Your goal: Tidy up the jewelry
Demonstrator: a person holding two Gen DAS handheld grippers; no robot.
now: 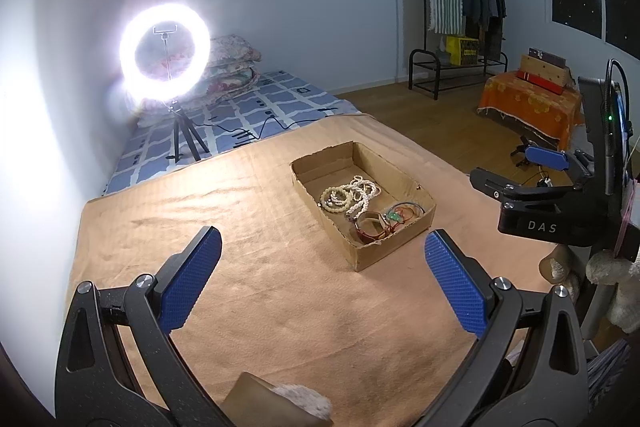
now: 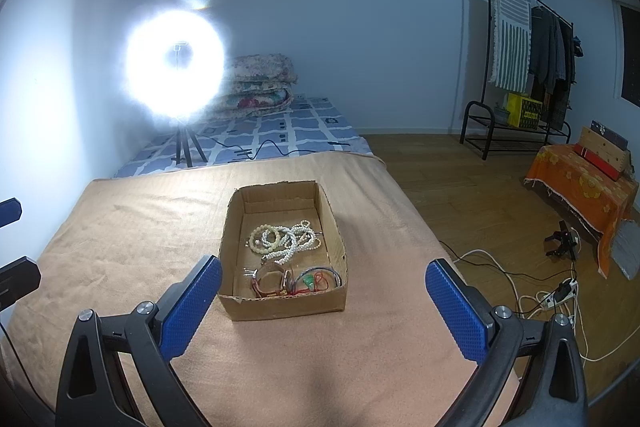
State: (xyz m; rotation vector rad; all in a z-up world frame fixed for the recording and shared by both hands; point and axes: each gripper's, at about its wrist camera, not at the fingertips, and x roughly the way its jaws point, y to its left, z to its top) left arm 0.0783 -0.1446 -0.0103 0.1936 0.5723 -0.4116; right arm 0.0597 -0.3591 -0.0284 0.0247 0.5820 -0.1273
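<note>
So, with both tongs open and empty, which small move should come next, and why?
Probably bring the right tongs forward and down over the cardboard box, toward the pile of pale bead strands. Both the right and the left tongs are open and hold nothing, all the jewelry lies in the box, and in the right wrist view the box sits nearly centered ahead.

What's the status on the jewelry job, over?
Left hand-held gripper open, empty. Right hand-held gripper open, empty. Jewelry heaped in cardboard box on tan cloth. Nothing blocking the box.
</note>
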